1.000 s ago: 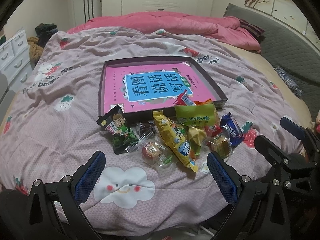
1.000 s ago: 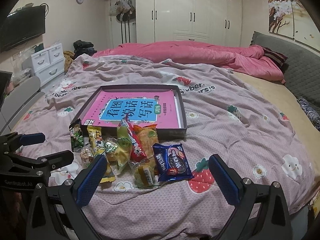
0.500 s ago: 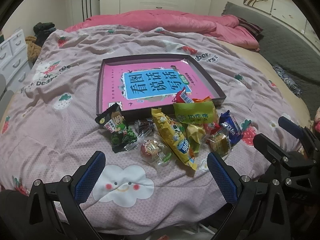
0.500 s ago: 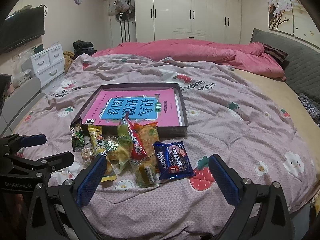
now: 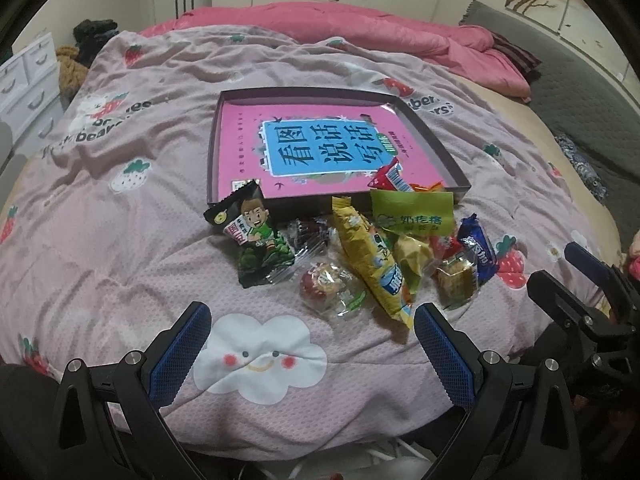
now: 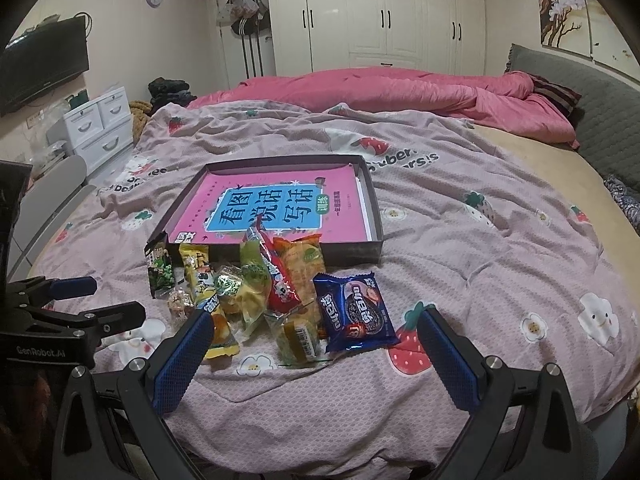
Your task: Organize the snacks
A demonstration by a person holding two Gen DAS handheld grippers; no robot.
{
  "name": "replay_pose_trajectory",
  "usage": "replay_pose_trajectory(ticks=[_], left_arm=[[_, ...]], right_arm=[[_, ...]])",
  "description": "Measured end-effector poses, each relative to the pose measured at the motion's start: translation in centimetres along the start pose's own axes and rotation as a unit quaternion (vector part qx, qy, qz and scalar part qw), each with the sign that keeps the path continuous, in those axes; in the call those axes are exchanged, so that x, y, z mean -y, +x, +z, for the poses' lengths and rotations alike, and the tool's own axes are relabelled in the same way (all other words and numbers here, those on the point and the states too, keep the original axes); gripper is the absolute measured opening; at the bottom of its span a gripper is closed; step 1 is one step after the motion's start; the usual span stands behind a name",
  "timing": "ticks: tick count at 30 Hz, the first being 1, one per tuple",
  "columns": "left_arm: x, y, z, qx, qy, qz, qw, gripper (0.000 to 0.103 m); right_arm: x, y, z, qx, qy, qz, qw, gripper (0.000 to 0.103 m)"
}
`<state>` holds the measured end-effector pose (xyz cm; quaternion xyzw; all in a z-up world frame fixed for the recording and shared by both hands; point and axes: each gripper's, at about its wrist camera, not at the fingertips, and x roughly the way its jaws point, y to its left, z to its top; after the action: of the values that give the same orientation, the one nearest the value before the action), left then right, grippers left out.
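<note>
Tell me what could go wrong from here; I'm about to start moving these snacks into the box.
1. The snacks lie overlapped in a heap, so open jaws closing on one packet may snag or drag its neighbours.
2. The blue cookie pack rests on a soft, wrinkled quilt; pressing down could sink the fingers and miss the wrapper.
3. The right gripper and left gripper sit close together and might collide.

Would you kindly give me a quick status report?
Left gripper and right gripper open, empty. Snack pile lies before box. Nothing obstructing.
</note>
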<state>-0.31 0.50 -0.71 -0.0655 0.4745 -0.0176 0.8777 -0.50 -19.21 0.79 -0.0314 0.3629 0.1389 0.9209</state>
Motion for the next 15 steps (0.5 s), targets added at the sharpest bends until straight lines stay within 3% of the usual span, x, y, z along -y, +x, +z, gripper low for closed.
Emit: replay_pose_trajectory(ticks=[15], left_arm=[[-1.0,1.2,0.3,-0.02,-0.01,0.004,0.9997,0.101]], right_arm=[[0.1,1.7,-0.2,-0.035,0.008,0.018,0.999,0.102]])
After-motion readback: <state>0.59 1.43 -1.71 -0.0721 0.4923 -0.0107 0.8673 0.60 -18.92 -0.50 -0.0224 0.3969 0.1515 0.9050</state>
